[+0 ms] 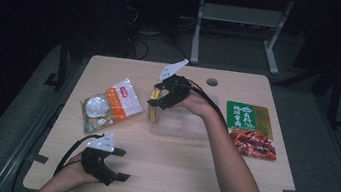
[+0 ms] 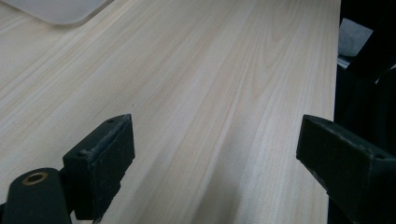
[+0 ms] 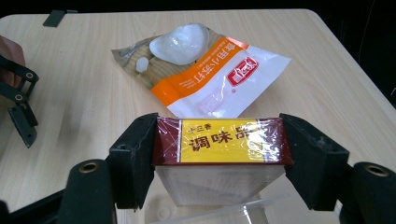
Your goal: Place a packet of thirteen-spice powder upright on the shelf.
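Note:
My right gripper (image 1: 155, 105) (image 3: 219, 149) is shut on a yellow and dark red seasoning box (image 3: 219, 142) (image 1: 153, 110), holding it by its two ends at the left edge of a clear plastic tray (image 1: 189, 129). An orange and white pouch (image 1: 112, 103) (image 3: 205, 70) lies on the table just beyond the box. My left gripper (image 1: 121, 165) (image 2: 215, 154) rests near the table's front left edge, open, with bare wood between its jaws.
A green and red food packet (image 1: 250, 130) lies flat at the right of the tray. The pale wooden table (image 1: 172, 177) has a round hole (image 1: 212, 81) near its far edge. Dark floor and desk legs lie beyond.

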Action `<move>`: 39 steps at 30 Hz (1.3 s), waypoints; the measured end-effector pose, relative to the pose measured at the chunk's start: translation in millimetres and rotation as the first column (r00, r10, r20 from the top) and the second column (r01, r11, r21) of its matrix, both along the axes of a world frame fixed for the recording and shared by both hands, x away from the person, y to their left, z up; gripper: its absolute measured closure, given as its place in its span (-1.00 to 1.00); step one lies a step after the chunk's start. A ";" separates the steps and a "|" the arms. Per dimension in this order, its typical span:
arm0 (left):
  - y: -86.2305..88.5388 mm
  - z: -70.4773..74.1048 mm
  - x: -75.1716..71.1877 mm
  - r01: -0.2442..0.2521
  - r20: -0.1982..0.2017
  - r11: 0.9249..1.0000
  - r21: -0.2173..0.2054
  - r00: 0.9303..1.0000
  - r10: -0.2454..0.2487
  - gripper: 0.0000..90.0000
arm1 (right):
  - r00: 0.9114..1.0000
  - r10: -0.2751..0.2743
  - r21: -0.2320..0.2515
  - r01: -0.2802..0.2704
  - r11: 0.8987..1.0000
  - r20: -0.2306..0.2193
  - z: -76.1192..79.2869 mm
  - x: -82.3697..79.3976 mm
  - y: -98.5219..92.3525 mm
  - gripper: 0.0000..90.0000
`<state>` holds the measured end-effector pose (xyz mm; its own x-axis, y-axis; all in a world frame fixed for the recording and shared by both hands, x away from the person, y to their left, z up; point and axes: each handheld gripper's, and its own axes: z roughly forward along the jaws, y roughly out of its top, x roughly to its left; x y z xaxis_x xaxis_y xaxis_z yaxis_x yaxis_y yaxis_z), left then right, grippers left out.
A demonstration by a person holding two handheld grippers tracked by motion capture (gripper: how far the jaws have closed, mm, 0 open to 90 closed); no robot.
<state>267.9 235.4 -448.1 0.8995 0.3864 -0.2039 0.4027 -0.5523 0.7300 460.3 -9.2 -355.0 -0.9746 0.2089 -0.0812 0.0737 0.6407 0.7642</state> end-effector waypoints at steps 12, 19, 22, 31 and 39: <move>2.0 0.8 1.6 -0.001 -0.013 1.000 -0.006 1.000 0.001 -0.76 | 1.000 -0.024 -0.068 0.023 0.997 -0.009 -20.2 3.7 3.1 -0.38; 2.6 -1.2 3.2 0.008 -0.017 1.000 0.002 1.000 -0.008 -0.75 | 0.998 -0.066 -0.056 0.065 0.996 -0.017 -14.3 1.4 0.0 -0.57; 4.2 -0.7 4.5 -0.002 -0.013 1.000 -0.008 1.000 0.002 -0.75 | 0.996 -0.084 -0.035 0.083 0.996 -0.006 -4.2 -3.0 -6.5 -0.59; 5.6 -1.3 3.3 -0.018 0.010 0.999 0.031 1.000 0.017 -0.74 | 0.987 -0.159 -0.063 0.159 0.985 -0.007 8.3 -21.2 -38.7 -0.59; 4.5 -1.8 2.2 -0.026 0.022 0.999 0.046 0.999 0.025 -0.72 | 0.973 -0.228 -0.015 0.228 0.974 -0.028 7.5 -49.2 -75.8 -0.58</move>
